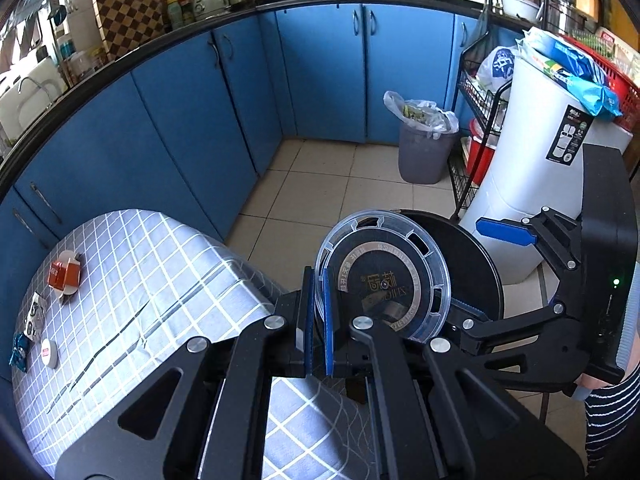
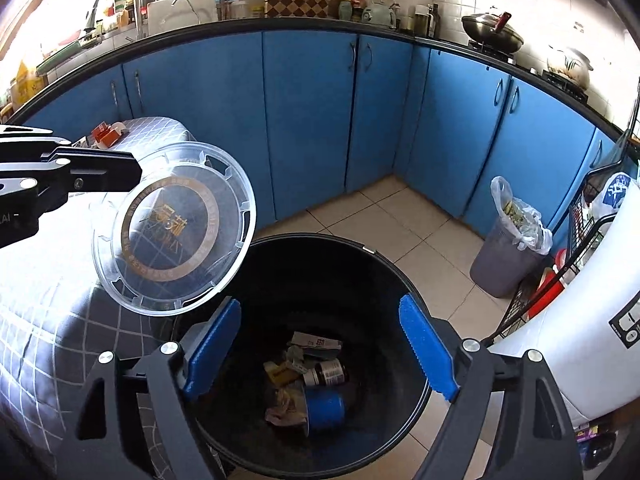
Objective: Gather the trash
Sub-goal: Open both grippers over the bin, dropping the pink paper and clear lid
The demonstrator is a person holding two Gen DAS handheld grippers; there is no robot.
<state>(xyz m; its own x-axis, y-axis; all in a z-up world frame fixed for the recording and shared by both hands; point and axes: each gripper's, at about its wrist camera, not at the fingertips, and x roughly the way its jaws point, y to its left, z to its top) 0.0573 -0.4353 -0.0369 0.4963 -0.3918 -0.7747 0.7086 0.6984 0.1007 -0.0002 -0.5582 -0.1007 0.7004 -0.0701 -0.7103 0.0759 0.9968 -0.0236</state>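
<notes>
The clear plastic lid point(image 2: 173, 229) is clamped by its rim between the blue pads point(image 1: 328, 320) of my left gripper point(image 1: 318, 322). I hold it by the edge, tilted nearly on end, so that the disc hangs free of the jaws and can drop cleanly once they part. It sits just at the near rim of the black bin point(image 2: 332, 240), beside the table edge and partly over the opening.

The black bin stands on the tiled floor against the checked tablecloth point(image 1: 160, 280), close enough that items travel only a short way from table to bin. It already contains a blue can point(image 2: 325, 408), a small jar point(image 2: 328, 372) and crumpled paper point(image 2: 284, 404).

My right gripper point(image 2: 320, 350) is spread wide and holds nothing. It hangs directly above the bin mouth, clear of the lid's path.

Remaining items on the table: an orange packet point(image 1: 64, 274), a small white round tub point(image 1: 50, 354), a blue wrapper point(image 1: 19, 350) and a printed scrap point(image 1: 34, 316). By my judgement these come next.

A second, lined grey bin point(image 1: 424, 148) stands by the blue cabinets point(image 1: 320, 72), well apart from my work.
</notes>
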